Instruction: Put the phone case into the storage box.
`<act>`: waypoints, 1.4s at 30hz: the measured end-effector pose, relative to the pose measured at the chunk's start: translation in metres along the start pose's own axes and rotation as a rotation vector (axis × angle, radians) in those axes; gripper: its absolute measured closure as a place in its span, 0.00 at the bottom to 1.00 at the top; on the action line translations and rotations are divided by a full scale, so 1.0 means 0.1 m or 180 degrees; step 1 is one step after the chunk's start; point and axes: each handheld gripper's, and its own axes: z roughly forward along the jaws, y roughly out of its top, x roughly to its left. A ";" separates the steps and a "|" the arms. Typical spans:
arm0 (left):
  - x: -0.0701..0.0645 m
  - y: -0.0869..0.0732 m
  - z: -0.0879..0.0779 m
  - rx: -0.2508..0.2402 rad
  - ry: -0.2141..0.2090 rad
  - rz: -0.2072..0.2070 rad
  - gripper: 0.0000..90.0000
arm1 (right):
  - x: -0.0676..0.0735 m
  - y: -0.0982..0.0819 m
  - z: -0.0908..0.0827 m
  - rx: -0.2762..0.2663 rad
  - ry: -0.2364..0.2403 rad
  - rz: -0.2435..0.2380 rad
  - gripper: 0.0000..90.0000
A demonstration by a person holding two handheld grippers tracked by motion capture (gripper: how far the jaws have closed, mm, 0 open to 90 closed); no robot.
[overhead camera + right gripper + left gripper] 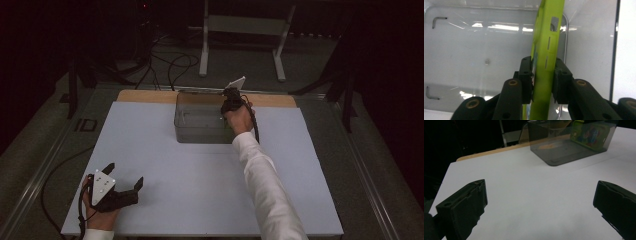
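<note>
Right gripper (543,80) reaching down into the clear plastic box (186,131) at the table's (165,165) far middle, jaws pressing on an upright green phone case (545,50), left gripper (124,177) resting near left, jaws wide open

From my remote seat I see white long sleeves on both of the person's forearms, the right sleeve (265,185) creased along its length and the left cuff (97,234) just showing at the near edge. The left gripper (125,176) is matte black, with a grey three-cornered plate (103,184) on top dotted with small dark marks, and a thin black cable (80,207) looping off its near side. The right gripper (231,100) is black too, carrying a pale plate (236,83) and a dark cable (256,127) along the wrist. Up close, its fingers (525,77) are blocky black pads on linked arms pinned with brass-coloured rivets (513,82).
</note>
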 end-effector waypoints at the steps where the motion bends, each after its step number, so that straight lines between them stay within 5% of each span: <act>1: 0.00 0.00 0.00 0.0003 -0.0002 0.0002 0.00 | 0.00 0.00 0.00 -0.0001 -0.0011 -0.0012 0.80; 11: -0.01 0.00 0.01 0.0010 -0.0004 0.0014 0.00 | -0.03 -0.03 -0.16 -0.0126 -0.0131 -0.0179 0.74; 28: -0.01 0.00 0.01 0.0021 -0.0005 0.0027 0.00 | -0.20 -0.16 -0.50 -0.0569 0.0310 -0.0442 0.60; 31: -0.01 0.00 0.01 0.0023 -0.0003 0.0024 0.00 | -0.23 -0.24 -0.57 -0.0758 0.0448 -0.0656 0.46; 37: -0.02 0.00 0.01 0.0021 -0.0006 0.0030 0.00 | -0.23 -0.42 -0.64 -0.0993 0.0713 -0.0781 0.27; 42: -0.01 0.00 0.02 0.0034 -0.0011 0.0020 0.00 | -0.23 -0.57 -0.67 -0.1153 0.0747 -0.0965 0.17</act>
